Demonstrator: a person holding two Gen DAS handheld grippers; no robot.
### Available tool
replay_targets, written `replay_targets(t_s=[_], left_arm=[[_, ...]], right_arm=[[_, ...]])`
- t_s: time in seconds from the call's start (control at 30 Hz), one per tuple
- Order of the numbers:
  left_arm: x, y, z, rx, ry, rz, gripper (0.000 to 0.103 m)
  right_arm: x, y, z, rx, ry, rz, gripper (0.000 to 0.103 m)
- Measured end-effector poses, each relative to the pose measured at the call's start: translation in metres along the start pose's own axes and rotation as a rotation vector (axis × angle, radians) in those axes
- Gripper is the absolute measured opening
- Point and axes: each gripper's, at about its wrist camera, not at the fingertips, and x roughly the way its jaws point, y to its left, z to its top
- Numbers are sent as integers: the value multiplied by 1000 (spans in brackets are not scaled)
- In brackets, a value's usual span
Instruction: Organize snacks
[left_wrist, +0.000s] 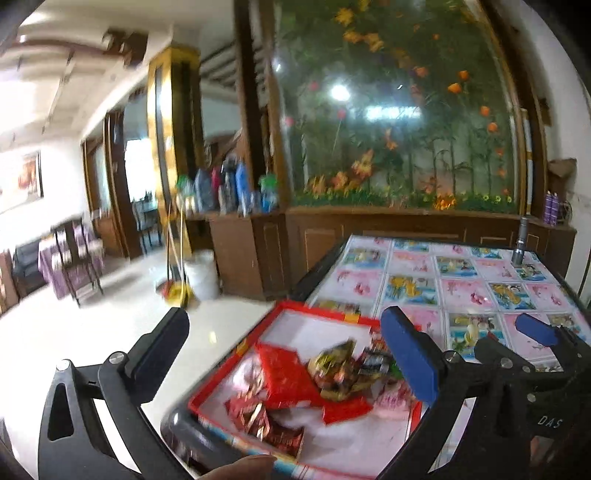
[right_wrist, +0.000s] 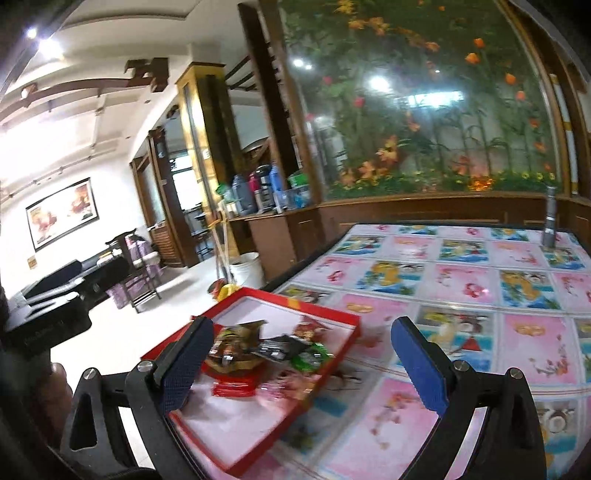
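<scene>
The snacks (left_wrist: 332, 373) lie in a heap inside a flat red box (left_wrist: 325, 312) that sits at the near corner of the table (left_wrist: 480, 280), close to the edge. The box has low red walls and a white floor, so the packets stay together and cannot slide off. It looks like thin card. The packets are small and crinkly, some red, some gold and dark, one green (right_wrist: 310, 360), and they look shiny like foil or plastic. A few red ones (left_wrist: 273, 424) lie at the near end of the box. The table top is smooth and glossy, covered in pink and blue picture squares. A small grey metal tube (left_wrist: 519, 242) stands upright at the far side, well apart from the box. The left gripper (left_wrist: 291, 350) is spread wide over the box and holds nothing. The right gripper (right_wrist: 303, 362) is also wide apart and empty, with the box between its blue fingers (right_wrist: 421, 365) in view. Both seem ready to pick a packet, probably to sort the heap. The pictures are blurry, so packet names cannot be read.
</scene>
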Motion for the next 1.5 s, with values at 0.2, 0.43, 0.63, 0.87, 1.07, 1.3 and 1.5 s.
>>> replay_targets(t_s=[0.2, 0.43, 0.63, 0.87, 1.07, 1.3, 1.5], left_arm=[[9, 29, -13, -22, 79, 43, 103], [12, 56, -20, -69, 111, 85, 103], [13, 65, -22, -83, 129, 100, 103], [13, 75, -24, -94, 148, 108, 103], [13, 79, -25, -99, 155, 113, 103], [14, 80, -27, -95, 169, 113, 103], [14, 77, -28, -89, 168, 111, 103]], right_arm=[[11, 27, 0, -53, 19, 31, 97], [19, 42, 0, -68, 35, 54, 97], [19, 59, 2, -109, 31, 66, 97], [25, 67, 4, -115, 33, 84, 97], [28, 75, 6, -134, 28, 94, 97], [30, 80, 4, -145, 25, 99, 97], [32, 82, 4, -145, 30, 101, 97]])
